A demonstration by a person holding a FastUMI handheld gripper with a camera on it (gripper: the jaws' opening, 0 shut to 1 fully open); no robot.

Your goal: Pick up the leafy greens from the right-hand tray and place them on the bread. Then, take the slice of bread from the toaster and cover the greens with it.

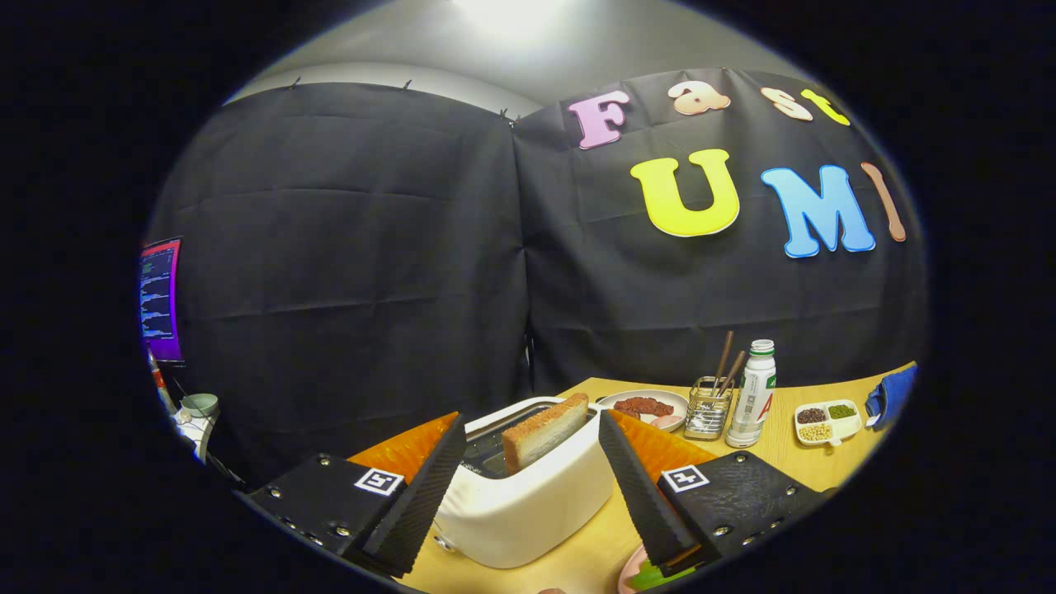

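My jaws (528,487) stand open, flanking the toaster (528,495); its bread slice (544,429) awaits gripping, which calls for closing squarely on its faces.

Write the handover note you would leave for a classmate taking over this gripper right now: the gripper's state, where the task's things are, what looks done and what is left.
Gripper: open, holding nothing, fingers spread either side of the white toaster.
Bread slice: standing upright in the toaster's slot, between and just beyond the fingertips, untouched.
Greens: a green patch on a pink plate shows under the right finger; whether bread lies beneath cannot be told.
Done: possibly the greens step, not confirmed.
Left: close on the slice, lift it out, lay it over the greens.
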